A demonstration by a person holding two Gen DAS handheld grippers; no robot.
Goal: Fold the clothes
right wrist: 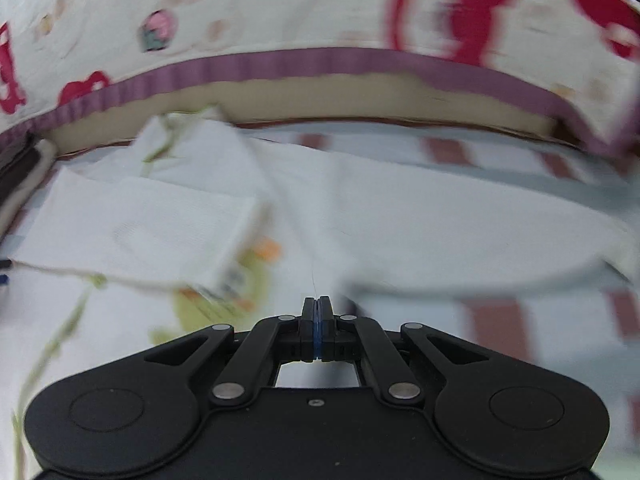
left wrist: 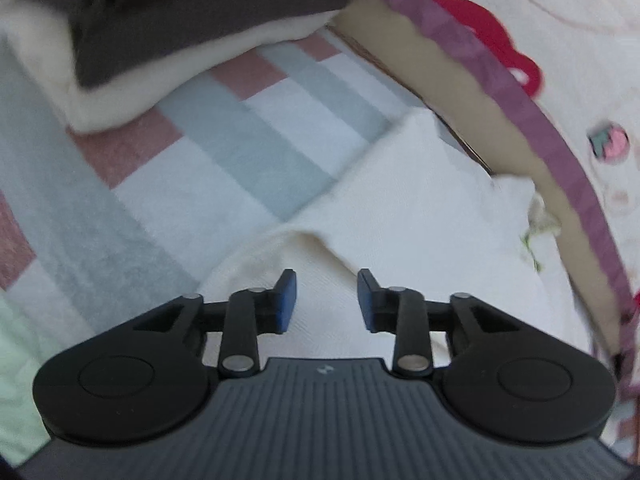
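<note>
A white garment (left wrist: 400, 216) with a green and orange print lies on a striped sheet (left wrist: 224, 136). My left gripper (left wrist: 326, 300) is open just above the garment, with cloth showing between its blue pads. In the right wrist view the same garment (right wrist: 360, 216) spreads out flat, with one part folded over at the left (right wrist: 132, 232). My right gripper (right wrist: 317, 308) is shut with its pads pressed together at the garment's near edge. Whether cloth is pinched between them I cannot tell.
A folded stack of a dark grey piece (left wrist: 192, 12) on a white one (left wrist: 132, 92) lies at the far left. A patterned quilt with a purple border (right wrist: 304, 64) rises behind the garment. A tan edge (left wrist: 472, 112) runs under it.
</note>
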